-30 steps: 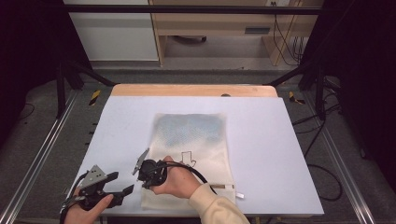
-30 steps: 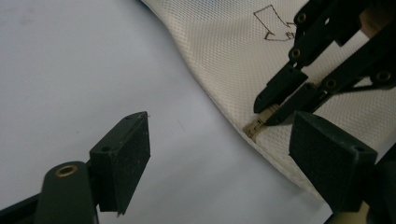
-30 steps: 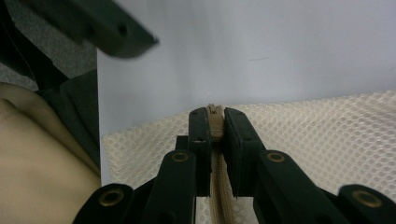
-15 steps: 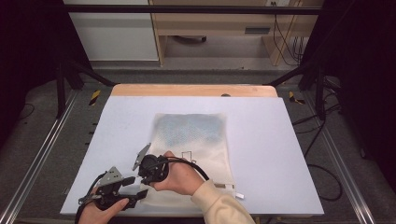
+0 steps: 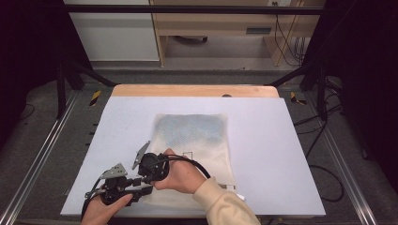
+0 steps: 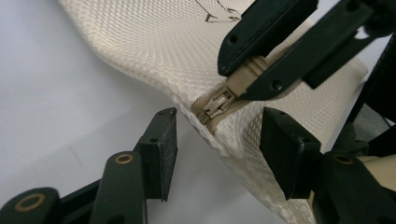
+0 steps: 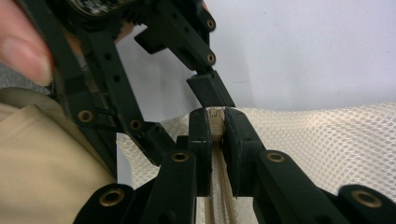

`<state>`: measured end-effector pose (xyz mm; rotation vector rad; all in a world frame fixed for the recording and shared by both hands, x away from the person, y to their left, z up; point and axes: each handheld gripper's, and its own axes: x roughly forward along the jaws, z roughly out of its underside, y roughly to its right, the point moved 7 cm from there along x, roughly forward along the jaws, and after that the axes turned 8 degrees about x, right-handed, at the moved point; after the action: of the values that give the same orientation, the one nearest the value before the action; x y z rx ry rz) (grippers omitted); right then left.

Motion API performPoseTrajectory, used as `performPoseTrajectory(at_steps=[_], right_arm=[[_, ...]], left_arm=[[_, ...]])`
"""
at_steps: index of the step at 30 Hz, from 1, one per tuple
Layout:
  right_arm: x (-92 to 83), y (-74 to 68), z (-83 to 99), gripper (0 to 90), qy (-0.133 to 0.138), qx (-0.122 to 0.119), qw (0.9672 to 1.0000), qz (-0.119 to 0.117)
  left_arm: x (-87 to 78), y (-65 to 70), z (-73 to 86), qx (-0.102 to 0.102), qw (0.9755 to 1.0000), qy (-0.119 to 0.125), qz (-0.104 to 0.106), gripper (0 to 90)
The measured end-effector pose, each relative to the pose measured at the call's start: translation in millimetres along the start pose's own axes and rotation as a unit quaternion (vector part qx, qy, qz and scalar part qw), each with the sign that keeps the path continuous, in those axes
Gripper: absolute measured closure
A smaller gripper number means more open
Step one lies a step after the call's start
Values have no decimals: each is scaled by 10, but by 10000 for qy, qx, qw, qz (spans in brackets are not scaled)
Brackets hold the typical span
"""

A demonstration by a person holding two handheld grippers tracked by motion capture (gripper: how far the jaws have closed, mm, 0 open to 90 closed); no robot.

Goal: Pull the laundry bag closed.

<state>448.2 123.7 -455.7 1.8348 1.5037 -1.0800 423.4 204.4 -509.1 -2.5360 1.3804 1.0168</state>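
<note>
The right tongs are clamped on the zip pull at the near left corner of the mesh bag, their jaws pressed tight on the beige tab. The left tongs stand apart, one jaw on each side of the bag's corner, with the zip slider sitting just ahead in the gap between them, not yet touched. So the bag edge lies straight in front of the left tongs, and those are the nearer ones for pinching the corner.

The zip's long axis seems to run along the bag's near edge, away from the corner toward the person's right. My guess is that the left tongs need to close on the fabric beside the slider and hold it, so the right ones can draw the pull along that line.

Outward from the corner, the bag lies flat on the white counter, its far end toward the middle, the corner itself lifted a little off the surface
</note>
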Motion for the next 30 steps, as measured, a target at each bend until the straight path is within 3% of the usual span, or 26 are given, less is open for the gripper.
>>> performPoseTrajectory(at_steps=[3, 9, 21, 30], right_arm=[[-13, 7, -2, 821, 21, 2, 10000, 8], [-4, 9, -6, 821, 27, -29, 10000, -1], [-17, 13, -4, 821, 34, 29, 10000, -17], [-6, 14, 35, 821, -1, -83, 9999, 74]], left_arm=[[34, 10, -3, -42, 9998, 8, 186, 487], [86, -1, -19, -28, 9995, 47, 315, 525], [135, -28, -21, -85, 9991, 23, 425, 650], [144, -44, -5, -91, 9988, -58, 469, 756]])
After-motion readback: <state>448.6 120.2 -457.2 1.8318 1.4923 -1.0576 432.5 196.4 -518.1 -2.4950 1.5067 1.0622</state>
